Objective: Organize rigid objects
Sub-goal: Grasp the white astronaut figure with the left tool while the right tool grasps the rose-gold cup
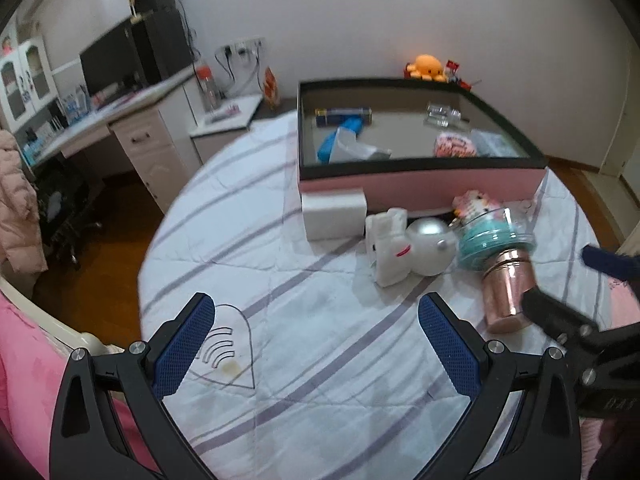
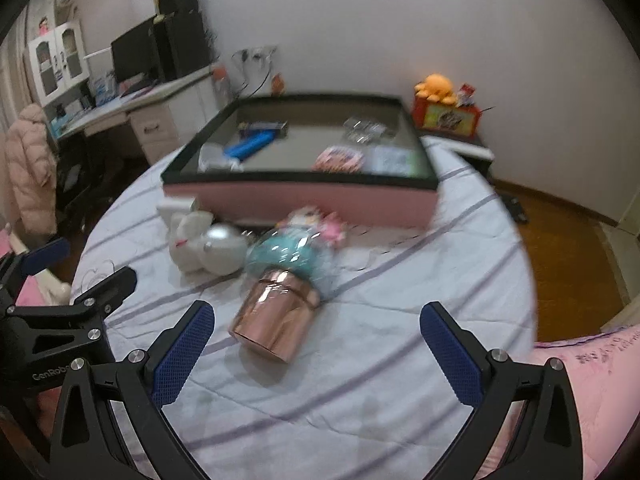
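I had both grippers hovering over the striped bedsheet (image 2: pixel 360 380), each with its fingers spread wide and nothing between them. My right gripper (image 2: pixel 316 354) sat nearest the rose-gold cup (image 2: pixel 276 318), which lay on its side just ahead. The left gripper (image 1: pixel 316 346) hung over bare sheet nearer left. In the far pink box (image 1: pixel 420 186) several things already lay: a blue tube, a clear piece, a pink patterned item. Still outside, close against its near wall, were the white rabbit figure (image 1: pixel 390 246), the silver ball (image 1: pixel 430 246), the teal dome toy (image 2: pixel 290 256) and a white block (image 1: pixel 334 216). I judged the job roughly half done.
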Motion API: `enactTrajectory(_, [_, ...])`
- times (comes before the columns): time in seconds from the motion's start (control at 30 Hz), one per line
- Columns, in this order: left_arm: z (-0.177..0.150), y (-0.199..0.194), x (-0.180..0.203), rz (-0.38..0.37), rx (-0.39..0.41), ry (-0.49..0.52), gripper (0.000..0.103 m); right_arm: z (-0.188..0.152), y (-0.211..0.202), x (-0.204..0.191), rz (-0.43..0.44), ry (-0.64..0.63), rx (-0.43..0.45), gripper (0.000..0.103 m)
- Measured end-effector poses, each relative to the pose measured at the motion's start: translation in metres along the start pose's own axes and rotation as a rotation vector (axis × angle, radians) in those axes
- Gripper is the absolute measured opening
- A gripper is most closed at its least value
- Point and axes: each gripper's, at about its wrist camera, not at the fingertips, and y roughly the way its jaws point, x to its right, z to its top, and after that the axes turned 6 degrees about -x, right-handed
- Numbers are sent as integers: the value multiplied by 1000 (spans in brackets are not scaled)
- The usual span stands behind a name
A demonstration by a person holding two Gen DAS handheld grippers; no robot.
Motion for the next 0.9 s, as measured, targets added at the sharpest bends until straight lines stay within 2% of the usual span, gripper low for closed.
enactTrajectory(0.1, [5, 12, -4, -27, -32, -16, 103, 4, 22, -1, 72, 14, -51, 98])
enactTrajectory(0.17, [9, 18, -4, -46, -42, -19, 103, 5, 33, -1, 65, 9, -74, 77])
enactTrajectory(0.2, [11, 20, -2, -66, -47, -18, 103, 5, 40, 2, 73, 12, -95, 74])
enactTrajectory(0.27, [16, 24, 4, -101, -56, -11, 103, 4, 48, 11, 183, 50, -129, 61])
enactTrajectory(0.33, [21, 28, 13, -113, -61, 7, 103, 3, 49, 14, 212, 52, -137, 59])
enactTrajectory(0.57, [40, 48, 43, -162, -118, 49, 103, -2, 39, 40, 188, 51, -136, 52])
enactTrajectory(0.67, [44, 56, 58, -141, -142, 71, 103, -3, 37, 54, 166, 74, -130, 51])
enactTrajectory(0.7, [46, 62, 63, -104, -154, 73, 103, -3, 36, 60, 161, 84, -127, 51])
enactTrajectory(0.77, [47, 69, 64, -73, -171, 66, 103, -2, 37, 70, 141, 103, -122, 51])
enactTrajectory(0.87, [47, 84, 57, -128, -214, 13, 99, -3, 44, 82, 58, 111, -129, 50])
enactTrajectory(0.9, [46, 84, 58, -113, -192, 17, 96, 1, 50, 85, 50, 112, -138, 50])
